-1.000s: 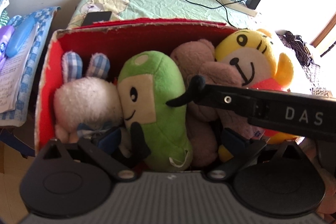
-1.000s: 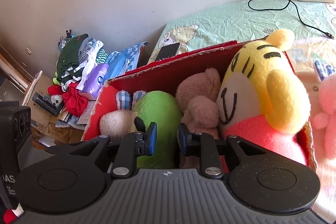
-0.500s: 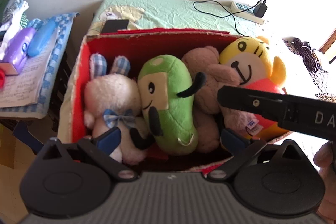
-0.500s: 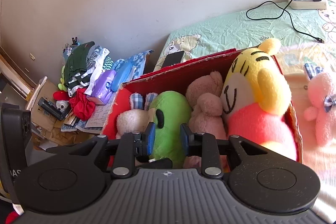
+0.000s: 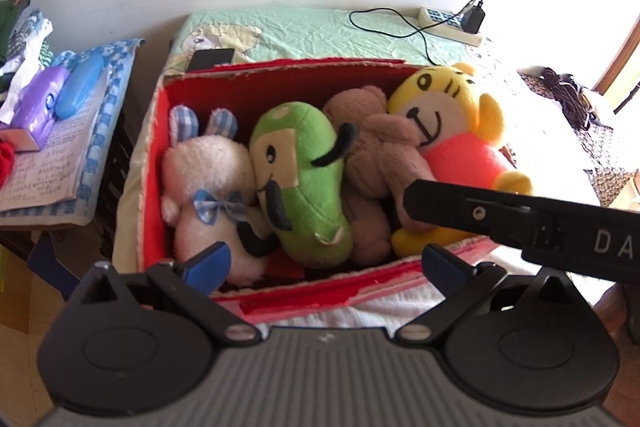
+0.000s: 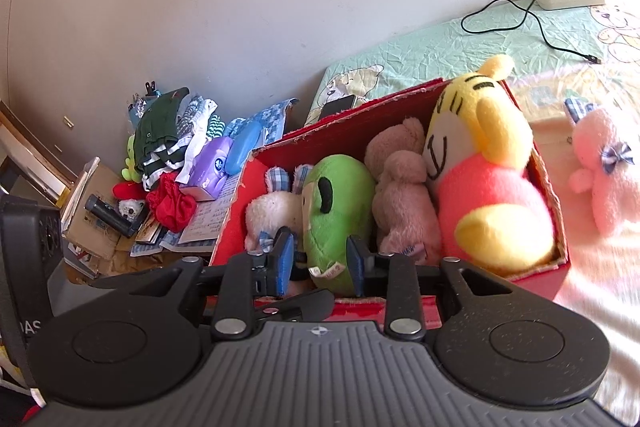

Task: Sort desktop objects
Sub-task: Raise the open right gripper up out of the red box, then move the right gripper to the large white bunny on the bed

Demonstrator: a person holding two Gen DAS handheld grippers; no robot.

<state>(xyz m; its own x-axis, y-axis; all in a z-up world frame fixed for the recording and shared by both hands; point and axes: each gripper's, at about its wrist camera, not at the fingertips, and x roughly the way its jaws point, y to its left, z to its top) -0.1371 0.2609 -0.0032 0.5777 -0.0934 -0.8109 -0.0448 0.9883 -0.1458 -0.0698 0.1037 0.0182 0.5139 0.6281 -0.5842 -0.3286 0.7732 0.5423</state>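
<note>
- Left wrist view: red cardboard box [image 5: 192, 83] holds white plush rabbit [image 5: 208, 183], green plush [image 5: 304, 179], brown teddy bear [image 5: 372, 167], yellow plush tiger [image 5: 452, 123], nine to three o'clock.
- Left gripper [image 5: 324, 261] spread wide, empty.
- Right gripper [image 6: 320, 263] parted, empty.

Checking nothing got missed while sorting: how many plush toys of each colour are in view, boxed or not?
White rabbit: 1
Green plush: 1
Brown bear: 1
Yellow tiger: 1
Pink rabbit, lying outside the red box: 1
Total: 5

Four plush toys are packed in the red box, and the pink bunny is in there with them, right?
Not quite. The red box does hold four plush toys, but the pink bunny lies outside it on the bed, right of the box, as the right wrist view shows.
</note>
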